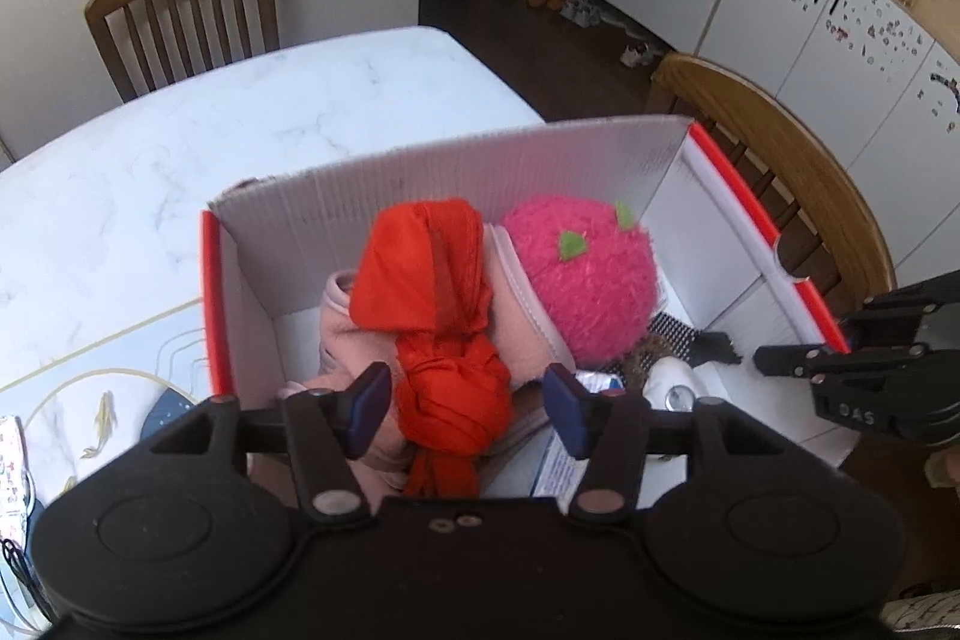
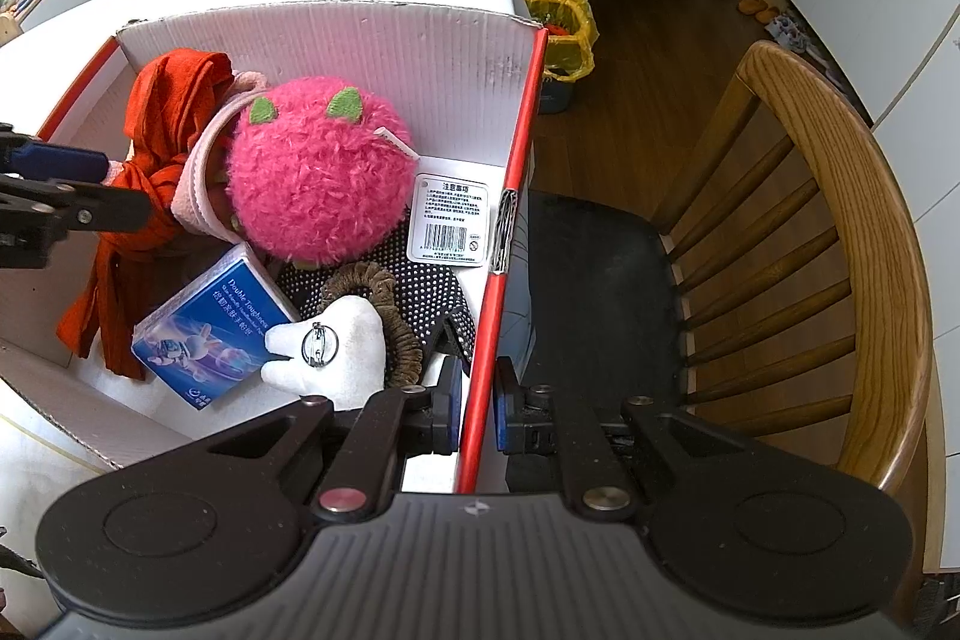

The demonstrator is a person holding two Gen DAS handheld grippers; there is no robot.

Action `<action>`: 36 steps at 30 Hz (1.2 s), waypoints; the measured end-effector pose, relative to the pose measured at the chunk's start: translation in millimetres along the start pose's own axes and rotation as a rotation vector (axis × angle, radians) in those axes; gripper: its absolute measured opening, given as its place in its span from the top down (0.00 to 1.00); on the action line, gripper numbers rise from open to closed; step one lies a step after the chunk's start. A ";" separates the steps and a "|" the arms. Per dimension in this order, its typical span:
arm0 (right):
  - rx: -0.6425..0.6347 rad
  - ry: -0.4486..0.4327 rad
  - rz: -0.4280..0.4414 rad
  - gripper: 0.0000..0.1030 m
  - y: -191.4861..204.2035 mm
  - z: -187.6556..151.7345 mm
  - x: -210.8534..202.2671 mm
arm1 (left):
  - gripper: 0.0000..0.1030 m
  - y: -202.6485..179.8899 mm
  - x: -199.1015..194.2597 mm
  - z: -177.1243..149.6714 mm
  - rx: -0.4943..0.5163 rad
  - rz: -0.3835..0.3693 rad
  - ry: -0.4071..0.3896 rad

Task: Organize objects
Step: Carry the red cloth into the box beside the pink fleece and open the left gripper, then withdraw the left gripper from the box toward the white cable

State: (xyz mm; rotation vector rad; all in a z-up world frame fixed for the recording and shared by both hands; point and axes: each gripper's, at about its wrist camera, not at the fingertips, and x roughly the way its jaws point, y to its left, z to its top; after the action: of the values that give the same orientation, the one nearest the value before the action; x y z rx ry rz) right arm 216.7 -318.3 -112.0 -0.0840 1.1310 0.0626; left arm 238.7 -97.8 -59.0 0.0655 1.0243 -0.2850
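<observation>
A white cardboard box (image 1: 456, 172) with red edges sits on a marble-patterned table (image 1: 240, 112), at its right side beside a wooden chair (image 2: 828, 232). The left gripper (image 1: 468, 400) hovers over the near left part of the box with its jaws spread; a knotted red scarf (image 1: 438, 316) lies between the blue pads (image 1: 372, 394), which do not press on it. The scarf rests on a pink fleece garment (image 1: 522, 322) in the left half of the box. Just right of it sits a fuzzy pink plush (image 2: 318, 172) with two green ears, against the far wall. Nearer, a blue tissue pack (image 2: 210, 328) lies beside a white stuffed piece (image 2: 342, 346) with a metal pin, which overlaps a brown scrunchie (image 2: 384, 292) and a black dotted fabric (image 2: 420, 280). A white label card (image 2: 450, 214) lies by the right wall. The right gripper (image 2: 478, 400) is pressed together on the red-edged right wall (image 2: 510, 220) of the box, one pad inside and one outside. A second chair (image 1: 186, 10) stands at the table's far side.
</observation>
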 end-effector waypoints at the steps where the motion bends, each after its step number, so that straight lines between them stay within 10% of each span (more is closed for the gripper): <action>1: 0.001 0.000 0.000 0.90 -0.5 -0.4 0.2 | 0.45 0.5 -3.5 0.0 -0.004 -0.001 -0.008; 23: 0.005 0.002 -0.005 0.90 0.8 0.7 -0.1 | 0.05 52.8 -67.7 -15.3 -0.193 0.061 -0.136; 36: 0.005 0.004 -0.007 0.90 0.1 0.4 -0.2 | 0.01 144.3 -94.7 -53.4 -0.429 0.224 -0.126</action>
State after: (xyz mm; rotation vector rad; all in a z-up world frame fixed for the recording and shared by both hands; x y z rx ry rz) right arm 217.0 -318.2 -111.6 -0.0842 1.1351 0.0532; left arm 186.3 70.2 -17.7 -0.2220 0.9247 0.1366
